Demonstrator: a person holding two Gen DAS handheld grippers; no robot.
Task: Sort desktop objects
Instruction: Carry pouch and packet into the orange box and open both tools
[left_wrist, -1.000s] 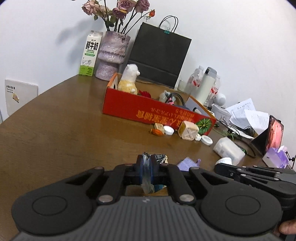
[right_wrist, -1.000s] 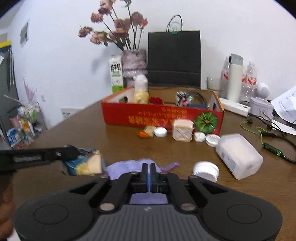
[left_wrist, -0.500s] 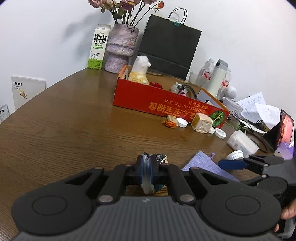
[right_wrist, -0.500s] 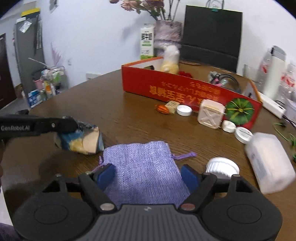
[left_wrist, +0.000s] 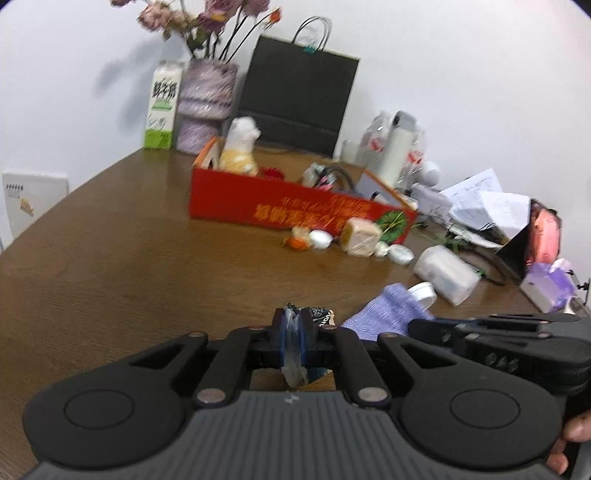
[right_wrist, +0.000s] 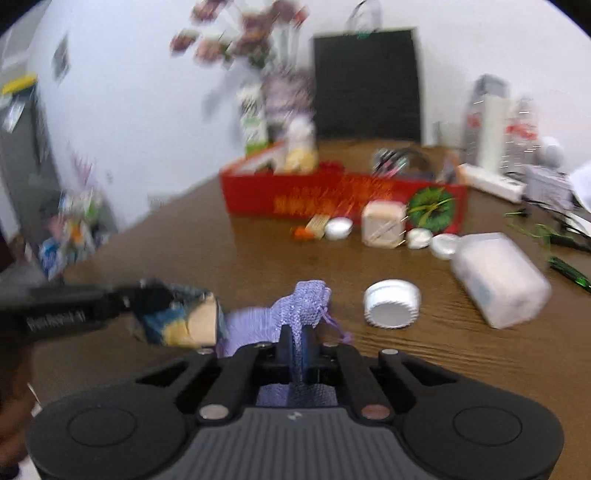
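Observation:
My left gripper is shut on a crinkly snack packet, blue and yellow, which also shows at the left of the right wrist view. My right gripper is shut on a purple woven pouch and holds it bunched up off the table; the pouch also shows in the left wrist view. The right gripper's body sits just right of the left one. A red cardboard box with a plush toy stands beyond.
In front of the box lie small white lids, a beige cube and an orange wrapper. A white jar lid and a clear plastic tub lie to the right. A vase, milk carton and black bag stand at the back.
My right gripper was open over the flat pouch and has shut on it and lifted it, bunching it. My left gripper still holds the snack packet.

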